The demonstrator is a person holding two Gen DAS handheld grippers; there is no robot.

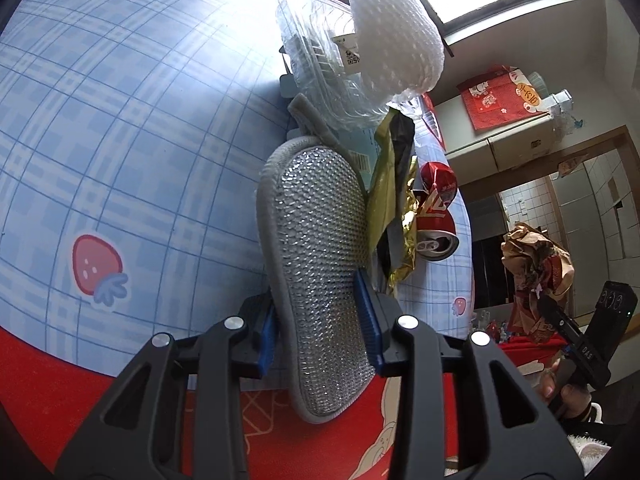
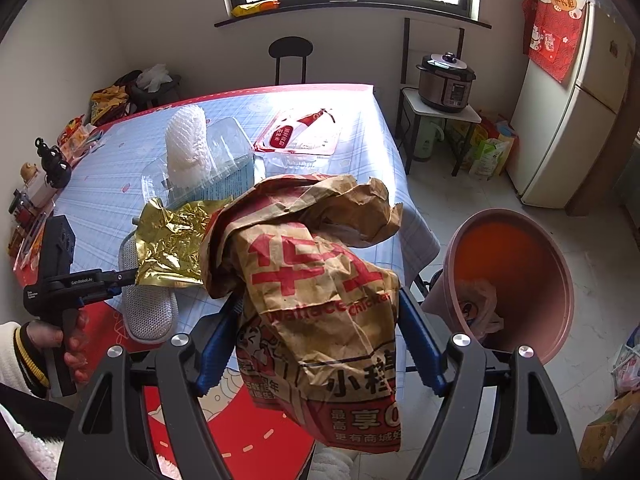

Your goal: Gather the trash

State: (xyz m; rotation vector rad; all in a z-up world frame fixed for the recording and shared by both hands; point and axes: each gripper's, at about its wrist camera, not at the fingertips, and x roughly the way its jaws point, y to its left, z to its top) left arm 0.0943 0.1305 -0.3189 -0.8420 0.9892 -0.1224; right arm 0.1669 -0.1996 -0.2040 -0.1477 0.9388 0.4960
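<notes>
Left wrist view: left gripper (image 1: 320,328) clamps the silver scouring pad (image 1: 320,264) — can (image 1: 436,216) at two o'clock. Right gripper (image 2: 320,344) grips the paper bag (image 2: 316,292) — bin (image 2: 512,280) at three o'clock.

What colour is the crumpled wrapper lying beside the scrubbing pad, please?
Shiny gold wrapper, clearest in the right wrist view.

A crumpled brown paper bag (image 2: 316,300) with red print fills the centre of the right wrist frame. At centre left, a silver mesh scrubber (image 1: 320,280), gold foil wrapper (image 2: 172,244) and white foam net (image 2: 186,144) lie on the surface.
</notes>
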